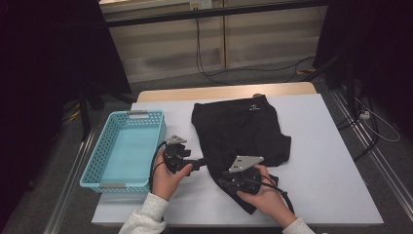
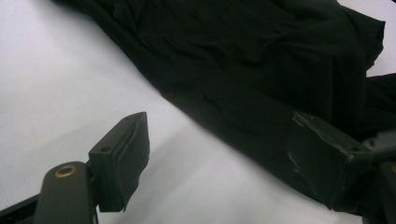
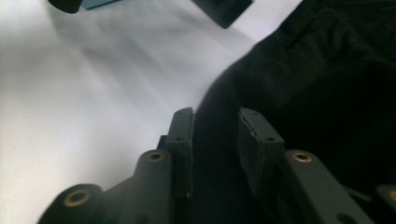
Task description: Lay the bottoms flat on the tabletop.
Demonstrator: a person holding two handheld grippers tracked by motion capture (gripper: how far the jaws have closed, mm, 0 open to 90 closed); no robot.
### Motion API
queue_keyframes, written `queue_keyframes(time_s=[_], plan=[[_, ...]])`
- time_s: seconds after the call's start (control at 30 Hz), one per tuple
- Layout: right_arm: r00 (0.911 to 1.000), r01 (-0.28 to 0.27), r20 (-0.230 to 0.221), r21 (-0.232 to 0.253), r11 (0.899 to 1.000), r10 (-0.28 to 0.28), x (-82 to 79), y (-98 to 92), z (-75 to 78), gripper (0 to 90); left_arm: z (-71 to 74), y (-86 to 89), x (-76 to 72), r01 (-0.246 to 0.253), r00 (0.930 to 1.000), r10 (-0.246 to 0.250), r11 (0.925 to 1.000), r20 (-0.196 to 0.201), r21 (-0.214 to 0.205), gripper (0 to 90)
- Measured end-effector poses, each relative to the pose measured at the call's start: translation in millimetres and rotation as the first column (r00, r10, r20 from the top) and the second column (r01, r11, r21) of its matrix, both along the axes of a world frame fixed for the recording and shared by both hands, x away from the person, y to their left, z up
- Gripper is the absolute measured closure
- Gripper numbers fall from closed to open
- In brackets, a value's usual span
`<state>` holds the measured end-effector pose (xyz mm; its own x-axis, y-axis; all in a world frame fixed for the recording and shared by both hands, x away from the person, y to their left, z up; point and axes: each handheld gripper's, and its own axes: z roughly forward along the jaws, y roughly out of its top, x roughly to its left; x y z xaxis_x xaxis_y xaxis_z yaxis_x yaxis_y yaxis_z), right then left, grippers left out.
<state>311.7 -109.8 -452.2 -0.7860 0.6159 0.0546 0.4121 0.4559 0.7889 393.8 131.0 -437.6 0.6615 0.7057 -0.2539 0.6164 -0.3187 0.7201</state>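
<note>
A black garment [image 1: 238,129] lies spread on the white table [image 1: 321,161], with a small pale logo near its far edge. My left gripper [image 1: 198,163] points right at the garment's left edge. Its jaws stand wide open [image 2: 217,140], one over bare table and the other over the black cloth [image 2: 243,56], gripping nothing. My right gripper [image 1: 221,181] sits low at the garment's near corner. In the right gripper view its jaws [image 3: 215,121] straddle the cloth's edge [image 3: 317,84]. A gap remains between the pads, with dark fabric lying in it.
A light blue plastic basket [image 1: 97,146] stands at the table's left side, close behind the left hand. Bare table stretches to the right of the garment and along the near edge. Dark curtains and cables lie beyond the table.
</note>
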Motion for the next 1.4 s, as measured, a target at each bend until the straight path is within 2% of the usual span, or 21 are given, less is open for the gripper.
queue_keyframes(time_s=[0.07, 0.2, 0.3, 0.4, 0.47, 0.63, 0.77, 0.83, 0.9, 0.93, 1.0, 1.03, 1.1, 1.2, 1.33, 1.4], plan=[[0.9995, 0.029, 0.011, 0.015, 0.999, -0.029, 0.8, -7.3, 3.7, 57.9, -0.5, -0.7, 0.0, 0.000, 1.0000, 0.000, 1.0000, 0.003, 0.001, 22.2], [0.9951, 0.093, 0.031, 0.048, 0.995, -0.094, 3.4, -27.4, 13.8, 55.9, -2.0, -3.5, -1.0, 0.014, 0.9998, -0.014, 0.9999, -0.015, 0.007, 22.7], [0.9906, 0.132, 0.034, 0.033, 0.991, -0.133, 4.6, -39.5, 15.1, 56.7, -3.8, -7.0, -2.0, 0.022, 0.9995, -0.022, 0.9997, -0.021, 0.014, 23.6], [0.9865, 0.160, 0.036, -0.010, 0.987, -0.160, 5.8, -46.4, 9.3, 56.7, -6.4, -10.7, -3.0, 0.029, 0.9990, -0.028, 0.9995, -0.034, 0.015, 24.1], [0.9854, 0.168, 0.032, -0.039, 0.985, -0.167, 7.5, -50.8, 5.3, 56.2, -7.6, -12.2, -3.4, 0.038, 0.9986, -0.037, 0.9991, -0.037, 0.019, 24.4], [0.9844, 0.176, -0.005, -0.032, 0.984, -0.176, 10.2, -58.7, -1.3, 53.5, -9.1, -15.1, -5.1, 0.050, 0.9980, -0.049, 0.9984, -0.040, 0.028, 24.7], [0.9885, 0.151, 0.003, -0.011, 0.988, -0.151, 8.0, -50.9, 3.3, 46.8, -9.2, -15.5, -5.6, 0.046, 0.9984, -0.045, 0.9986, -0.034, 0.026, 24.8], [0.9907, 0.136, 0.014, -0.025, 0.990, -0.135, 5.9, -43.0, 4.6, 42.8, -9.4, -15.6, -5.7, 0.046, 0.9984, -0.045, 0.9986, -0.033, 0.025, 25.0], [0.9914, 0.130, 0.027, -0.064, 0.990, -0.128, 6.5, -38.0, 2.1, 48.4, -9.5, -15.9, -6.2, 0.053, 0.9980, -0.052, 0.9983, -0.037, 0.025, 25.1], [0.9910, 0.133, 0.024, -0.071, 0.989, -0.131, 7.9, -37.9, 0.0, 54.2, -9.8, -16.3, -6.7, 0.051, 0.9981, -0.050, 0.9984, -0.036, 0.024, 25.2], [0.9867, 0.162, 0.030, -0.075, 0.984, -0.160, 11.3, -42.3, -2.9, 71.4, -10.3, -17.3, -7.5, 0.049, 0.9982, -0.048, 0.9986, -0.036, 0.021, 25.4], [0.9841, 0.177, 0.030, -0.078, 0.981, -0.175, 13.5, -45.3, -3.9, 74.4, -10.7, -17.4, -7.4, 0.051, 0.9982, -0.051, 0.9983, -0.033, 0.026, 25.5], [0.9817, 0.190, 0.023, -0.059, 0.980, -0.189, 16.9, -52.5, -4.5, 87.9, -10.9, -17.2, -7.5, 0.059, 0.9973, -0.058, 0.9979, -0.044, 0.026, 25.7], [0.9732, 0.230, 0.016, -0.013, 0.973, -0.229, 19.6, -64.2, -2.0, 85.9, -12.8, -19.7, -8.7, 0.057, 0.9976, -0.056, 0.9980, -0.041, 0.027, 26.0], [0.9699, 0.243, 0.010, -0.021, 0.970, -0.243, 19.9, -74.0, -2.5, 87.5, -16.7, -26.2, -10.5, 0.074, 0.9964, -0.072, 0.9962, -0.044, 0.045, 27.1], [0.9688, 0.248, 0.006, -0.032, 0.968, -0.248, 19.4, -75.8, -4.3, 82.3, -18.8, -29.1, -11.6, 0.069, 0.9970, -0.067, 0.9961, -0.038, 0.056, 27.7]])
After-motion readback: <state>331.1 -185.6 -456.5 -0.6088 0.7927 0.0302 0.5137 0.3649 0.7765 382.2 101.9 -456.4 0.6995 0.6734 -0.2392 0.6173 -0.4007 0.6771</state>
